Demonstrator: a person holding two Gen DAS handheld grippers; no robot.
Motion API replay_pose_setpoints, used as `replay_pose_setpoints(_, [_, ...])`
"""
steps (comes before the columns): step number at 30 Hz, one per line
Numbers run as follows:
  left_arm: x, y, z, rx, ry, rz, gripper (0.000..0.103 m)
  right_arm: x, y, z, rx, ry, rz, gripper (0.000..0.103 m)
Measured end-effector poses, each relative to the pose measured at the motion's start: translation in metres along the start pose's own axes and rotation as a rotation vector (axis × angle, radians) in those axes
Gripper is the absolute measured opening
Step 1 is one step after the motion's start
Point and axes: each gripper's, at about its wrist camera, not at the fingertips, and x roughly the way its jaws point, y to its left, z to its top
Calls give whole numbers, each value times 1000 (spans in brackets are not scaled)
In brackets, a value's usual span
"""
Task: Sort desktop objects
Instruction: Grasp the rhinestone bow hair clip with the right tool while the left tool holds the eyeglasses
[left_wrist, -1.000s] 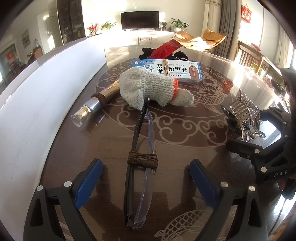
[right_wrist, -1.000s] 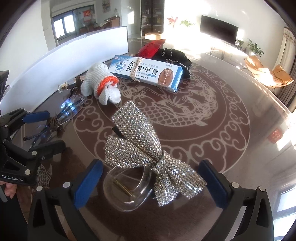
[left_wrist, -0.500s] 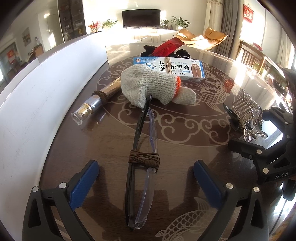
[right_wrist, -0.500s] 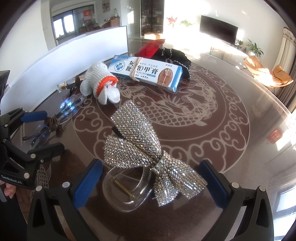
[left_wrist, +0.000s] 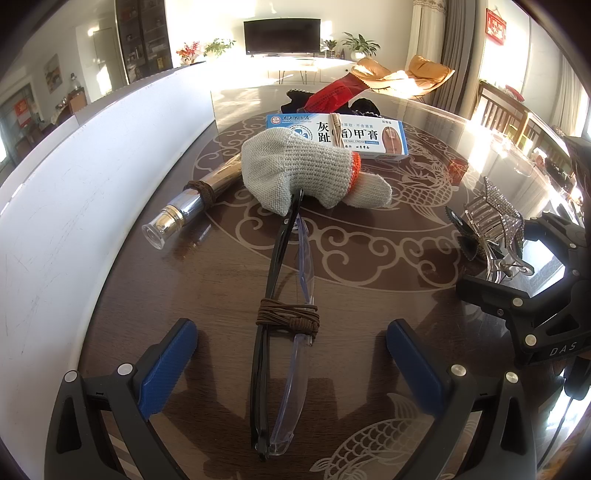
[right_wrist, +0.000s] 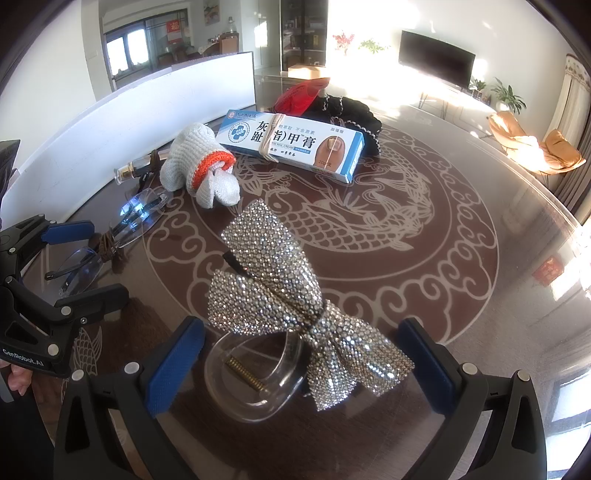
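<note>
Both grippers gape — glasses (left_wrist: 280, 354), bow clip (right_wrist: 295, 310) between fingers.

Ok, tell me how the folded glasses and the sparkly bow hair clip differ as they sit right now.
The glasses are long, thin and mostly clear with a dark frame; the hair clip is bulky and covered in silver rhinestones. The glasses are bound with brown cord around their middle; the hair clip has no cord. The glasses lie between the left gripper fingers, the hair clip between the right gripper fingers. Both rest on the table, and both grippers are open.
</note>
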Motion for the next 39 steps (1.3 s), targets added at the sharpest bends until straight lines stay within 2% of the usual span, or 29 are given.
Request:
replay_pose_setpoints(31, [1, -1, -1, 1, 1, 0, 103, 0, 0, 0, 0, 0, -1, 103])
replay_pose_setpoints(34, [1, -1, 0, 7, 0, -23, 103, 0, 0, 0, 0, 0, 0, 103])
replay_pose_setpoints(35, [-1, -1, -1, 10, -16, -28, 93, 0, 0, 0, 0, -1, 4, 103])
replay_pose_setpoints(36, [-4, -2, -2, 14, -37, -20, 73, 2, 0, 2, -11, -1, 10, 103])
replay_pose_setpoints(37, [-7, -2, -3, 14, -53, -29, 66, 2, -2, 3, -20, 1, 17, 103])
replay_pose_setpoints(38, [-10, -2, -5, 15, -65, -40, 50, 3, -3, 4, -20, -2, 19, 103])
replay_pose_setpoints(39, [-11, -3, -5, 14, -73, -47, 30, 3, -4, 6, -11, -11, 21, 91])
